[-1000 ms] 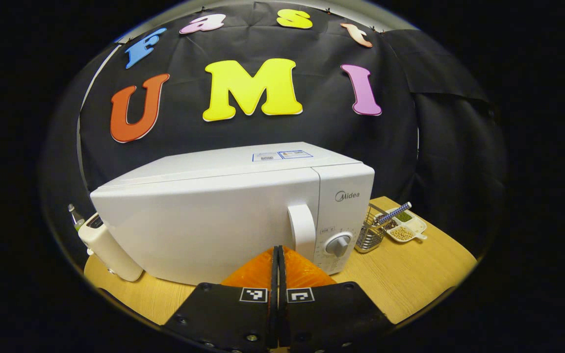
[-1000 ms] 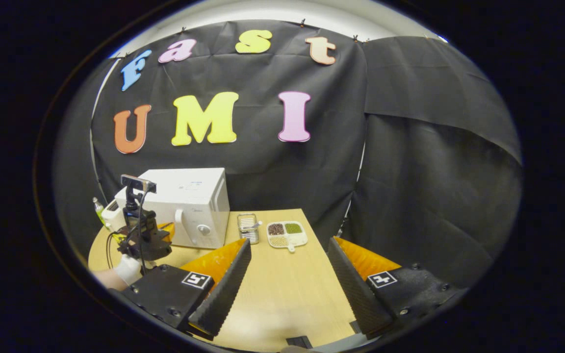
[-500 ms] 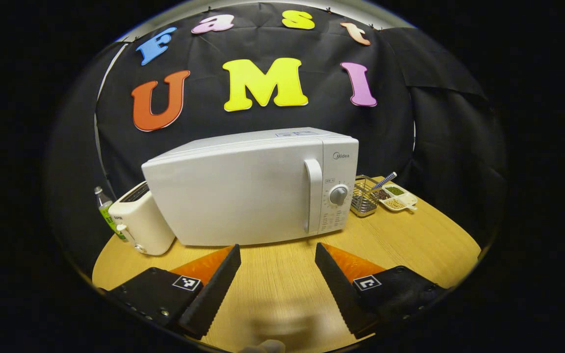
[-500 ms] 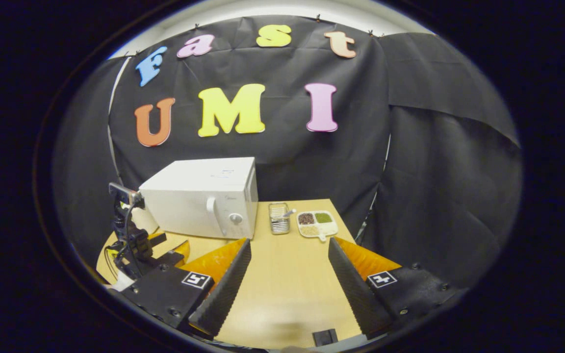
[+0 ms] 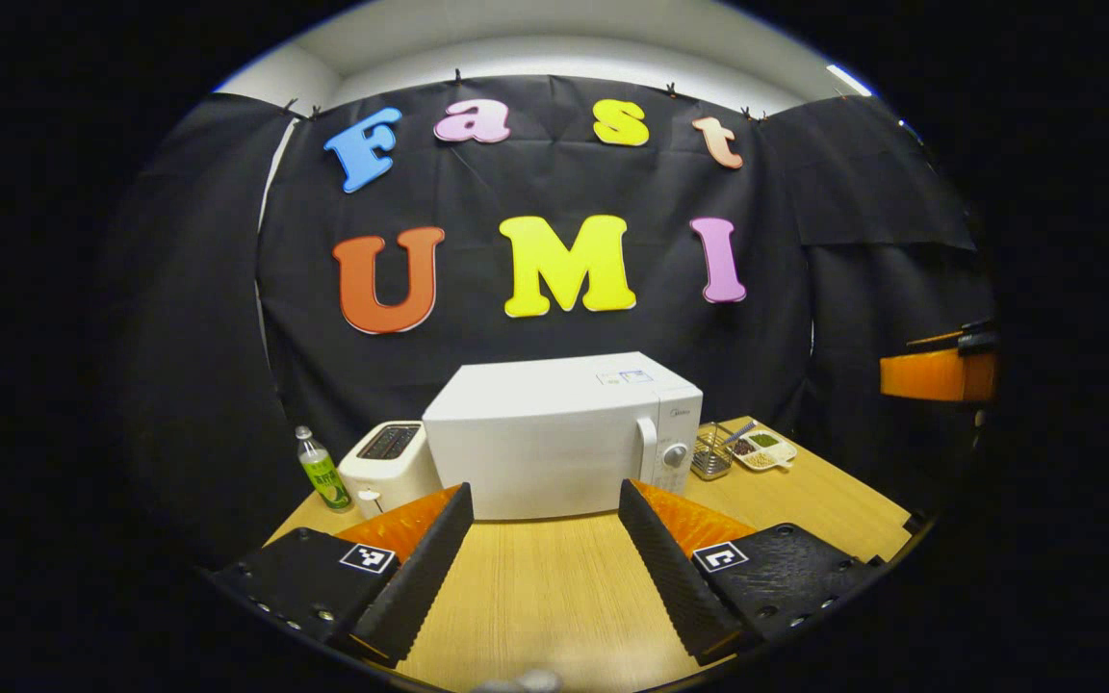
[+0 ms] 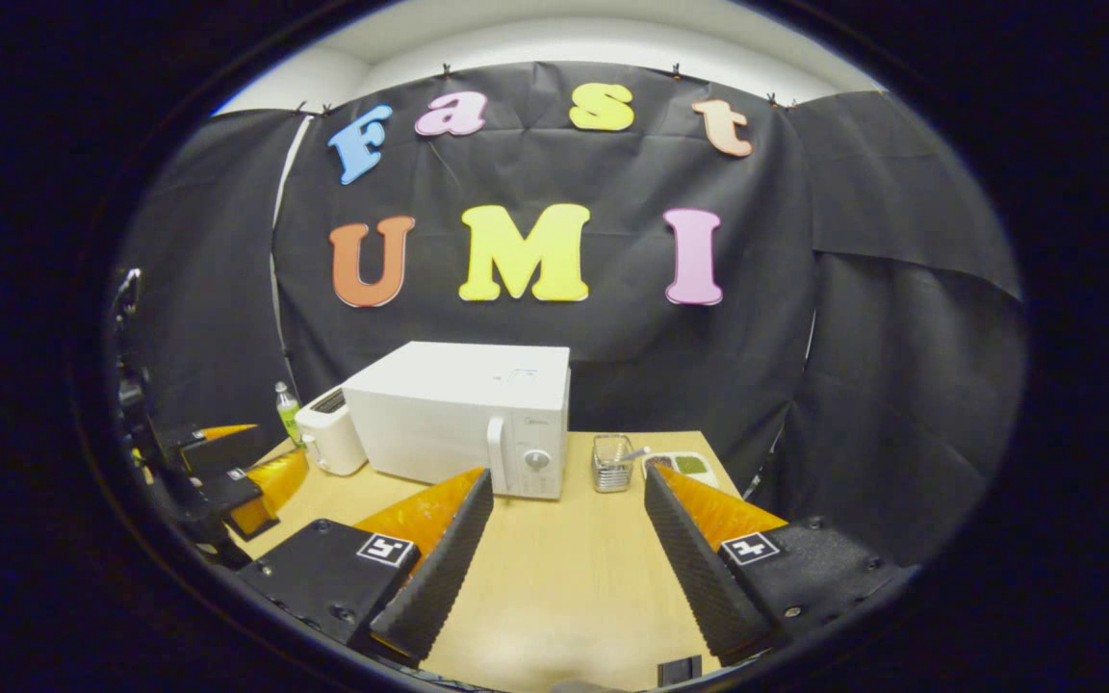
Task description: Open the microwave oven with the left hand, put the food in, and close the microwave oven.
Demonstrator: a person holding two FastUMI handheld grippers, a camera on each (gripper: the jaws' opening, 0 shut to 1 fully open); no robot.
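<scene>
The white microwave (image 5: 554,433) stands on the wooden table (image 5: 535,597) with its door closed and its handle (image 5: 649,450) at the right. My left gripper (image 5: 543,496) is open and empty, well back from the microwave's front. A white divided dish of beans and grains (image 5: 761,448) lies on the table right of the microwave. In the right gripper view the microwave (image 6: 463,414) is ahead to the left, and the dish (image 6: 694,465) peeks from behind one finger. My right gripper (image 6: 568,481) is open and empty over the table. The left gripper (image 6: 227,472) shows at the far left.
A white toaster (image 5: 389,467) and a green-labelled bottle (image 5: 322,470) stand left of the microwave. A wire basket (image 5: 711,452) with a utensil sits between the microwave and the dish. Part of the right gripper (image 5: 935,371) shows at the right edge. Black cloth walls the booth.
My left gripper, shut close to the microwave handle a second ago, has opened and drawn far back. The door stays closed. The right gripper has also pulled back and turned towards the microwave.
</scene>
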